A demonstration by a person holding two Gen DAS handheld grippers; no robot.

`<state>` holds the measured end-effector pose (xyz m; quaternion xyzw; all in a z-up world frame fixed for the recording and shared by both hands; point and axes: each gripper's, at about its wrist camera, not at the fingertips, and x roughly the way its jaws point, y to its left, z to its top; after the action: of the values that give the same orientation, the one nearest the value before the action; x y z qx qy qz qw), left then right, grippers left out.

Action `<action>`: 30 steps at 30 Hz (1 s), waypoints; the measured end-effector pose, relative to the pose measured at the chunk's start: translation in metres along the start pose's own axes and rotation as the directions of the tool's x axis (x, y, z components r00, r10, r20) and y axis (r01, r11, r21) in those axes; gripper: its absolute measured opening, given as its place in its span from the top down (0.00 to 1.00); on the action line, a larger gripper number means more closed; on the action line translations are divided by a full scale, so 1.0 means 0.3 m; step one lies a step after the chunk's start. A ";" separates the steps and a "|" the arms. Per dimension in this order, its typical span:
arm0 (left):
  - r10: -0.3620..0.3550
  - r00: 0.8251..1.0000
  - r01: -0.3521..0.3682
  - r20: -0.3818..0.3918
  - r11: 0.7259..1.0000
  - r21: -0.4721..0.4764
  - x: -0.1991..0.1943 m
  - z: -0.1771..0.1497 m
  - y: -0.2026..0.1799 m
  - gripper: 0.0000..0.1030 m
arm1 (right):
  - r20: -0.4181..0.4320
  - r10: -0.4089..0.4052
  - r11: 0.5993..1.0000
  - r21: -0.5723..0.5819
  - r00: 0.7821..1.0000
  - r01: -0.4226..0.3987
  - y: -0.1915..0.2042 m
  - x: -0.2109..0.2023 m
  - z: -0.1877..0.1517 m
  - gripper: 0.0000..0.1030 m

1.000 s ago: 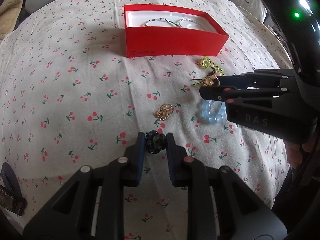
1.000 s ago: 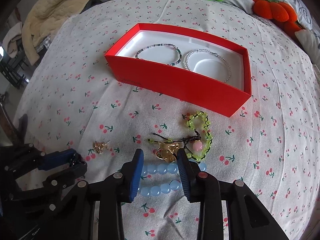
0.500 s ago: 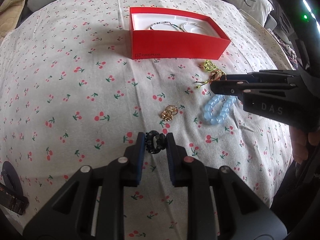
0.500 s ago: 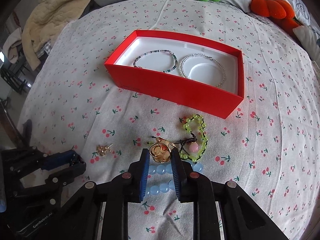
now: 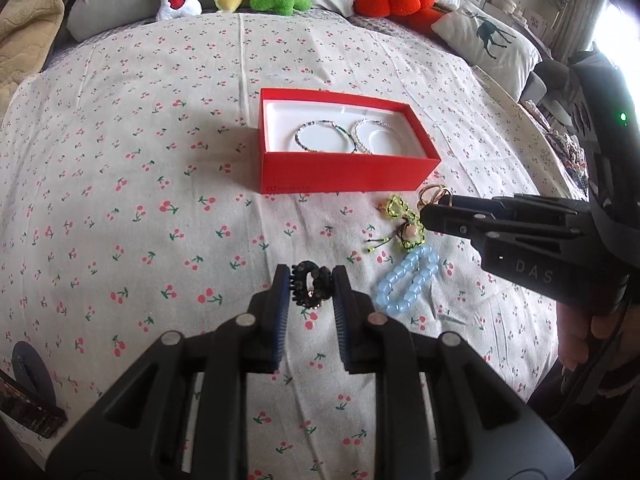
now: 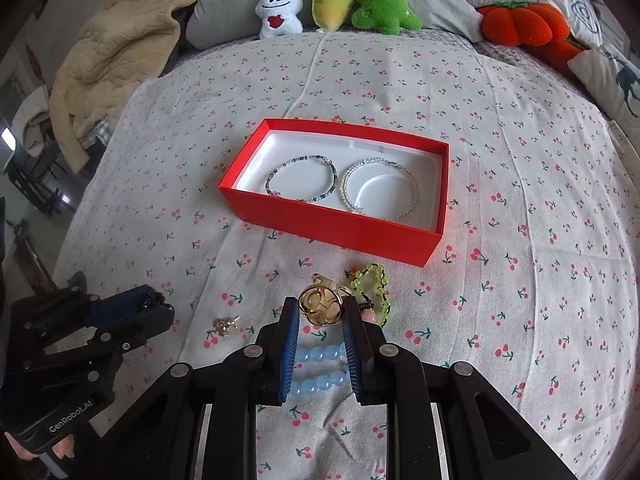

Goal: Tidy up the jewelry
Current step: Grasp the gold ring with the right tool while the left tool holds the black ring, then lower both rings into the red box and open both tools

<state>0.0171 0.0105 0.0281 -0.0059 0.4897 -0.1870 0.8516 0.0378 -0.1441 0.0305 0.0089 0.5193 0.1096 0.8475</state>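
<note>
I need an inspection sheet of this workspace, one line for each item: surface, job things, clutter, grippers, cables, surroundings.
Surface: bed sheet with cherry print, wrinkled.
Job's things: red box open, holding a dark bead bracelet and a clear bead bracelet. On the sheet: green bead bracelet, blue bead bracelet, small gold piece.
Clutter: nothing seen.
Grippers: left gripper shut on a black ring; right gripper shut on a gold ring cluster.
Cables: nothing seen.
Surroundings: plush toys, orange plush, pillows, beige blanket.
</note>
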 end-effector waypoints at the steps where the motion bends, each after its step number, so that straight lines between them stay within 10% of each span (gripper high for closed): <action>1: -0.002 1.000 0.002 0.006 1.000 -0.005 0.000 0.012 -0.002 0.78 | 0.007 0.000 1.000 0.005 1.000 0.000 -0.002 -0.006 0.006 0.79; 30: -0.079 0.996 0.083 0.039 0.989 -0.120 0.271 0.298 -0.009 0.78 | 0.119 0.053 0.979 0.191 0.991 -0.075 -0.206 0.099 0.194 0.78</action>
<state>0.1277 -0.0339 0.0075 -0.0807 0.4849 -0.1910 0.8496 0.1131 -0.1927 0.0233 0.1146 0.4780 0.0847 0.8667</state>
